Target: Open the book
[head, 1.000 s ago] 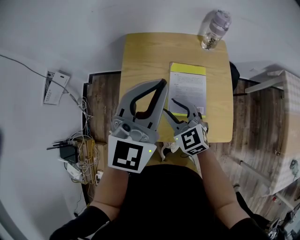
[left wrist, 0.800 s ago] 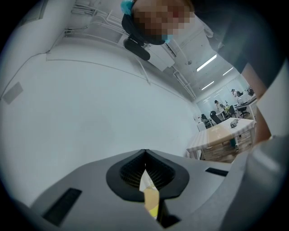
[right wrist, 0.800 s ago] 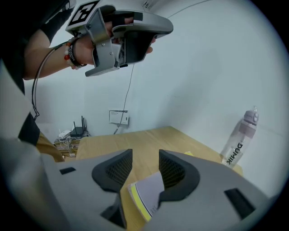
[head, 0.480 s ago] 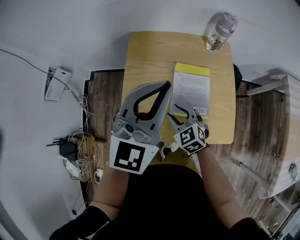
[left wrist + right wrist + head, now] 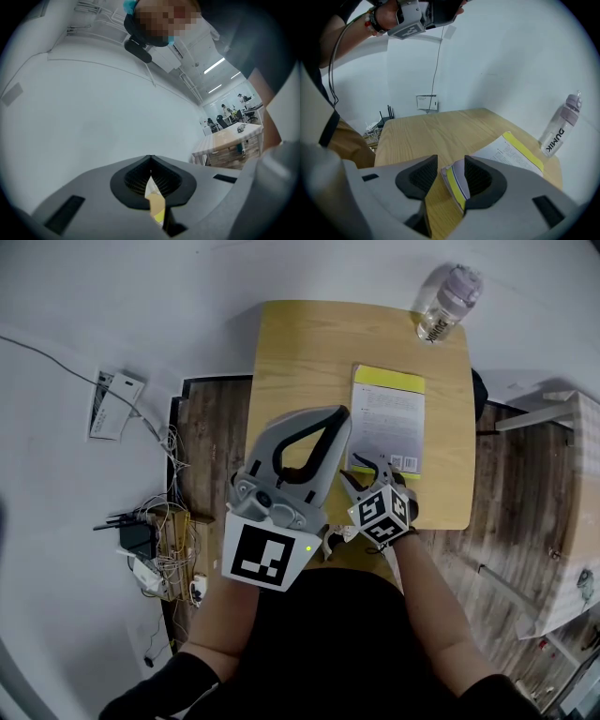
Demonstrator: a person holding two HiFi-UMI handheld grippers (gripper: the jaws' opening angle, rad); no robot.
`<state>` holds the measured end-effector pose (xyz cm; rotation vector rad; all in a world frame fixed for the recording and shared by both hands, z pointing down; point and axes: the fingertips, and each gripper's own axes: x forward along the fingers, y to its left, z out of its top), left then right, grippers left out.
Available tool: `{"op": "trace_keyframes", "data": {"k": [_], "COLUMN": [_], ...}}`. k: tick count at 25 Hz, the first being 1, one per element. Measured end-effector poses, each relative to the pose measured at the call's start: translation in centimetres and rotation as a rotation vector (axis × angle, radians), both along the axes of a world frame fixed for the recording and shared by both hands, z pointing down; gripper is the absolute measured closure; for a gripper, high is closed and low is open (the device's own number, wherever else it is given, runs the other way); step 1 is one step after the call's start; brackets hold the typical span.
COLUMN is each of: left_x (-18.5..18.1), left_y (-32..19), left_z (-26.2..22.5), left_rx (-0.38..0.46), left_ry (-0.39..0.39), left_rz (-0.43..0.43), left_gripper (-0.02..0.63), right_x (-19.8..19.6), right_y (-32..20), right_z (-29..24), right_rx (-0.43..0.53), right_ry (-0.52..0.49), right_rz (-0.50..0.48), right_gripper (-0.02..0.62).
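Left claw slightly nearer flat, yellow-banded paper book

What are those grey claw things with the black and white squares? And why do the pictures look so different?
A person holds a grey two-jaw tool in each hand. One picture comes from a camera on the person's head, looking down. The other two come from cameras riding on the tools. On the light wooden table are a white book with a yellow stripe and a clear plastic bottle with a pale cap. The right tool is open, with the book's near corner between its jaws. The left tool is up in the air, shut, holding nothing.
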<state>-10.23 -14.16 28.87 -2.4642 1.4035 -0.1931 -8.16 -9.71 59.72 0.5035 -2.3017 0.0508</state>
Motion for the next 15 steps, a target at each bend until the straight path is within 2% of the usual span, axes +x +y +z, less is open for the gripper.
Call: {"op": "trace_keyframes", "data": {"k": [6,10,15], "left_x": [-0.03,0.27,0.34], "left_y": [-0.29,-0.32,-0.39], "left_z": [0.23,0.18,0.3], "left_rx": [-0.008,-0.011,-0.012], "left_ry": [-0.001,0.011,0.011], "left_rz": [0.01,0.024,0.025], "left_gripper": [0.597,0.597,0.597], "right_x": [0.34,0.51,0.66], "right_y": [-0.08,-0.4,-0.53], "right_z": [1.07,1.04,0.56], "right_rx": [-0.019,-0.044,0.0], "right_ry": [0.033,0.017,0.025], "right_rz": [0.021,0.048,0.036], "right_gripper": [0.408,0.41,0.41]}}
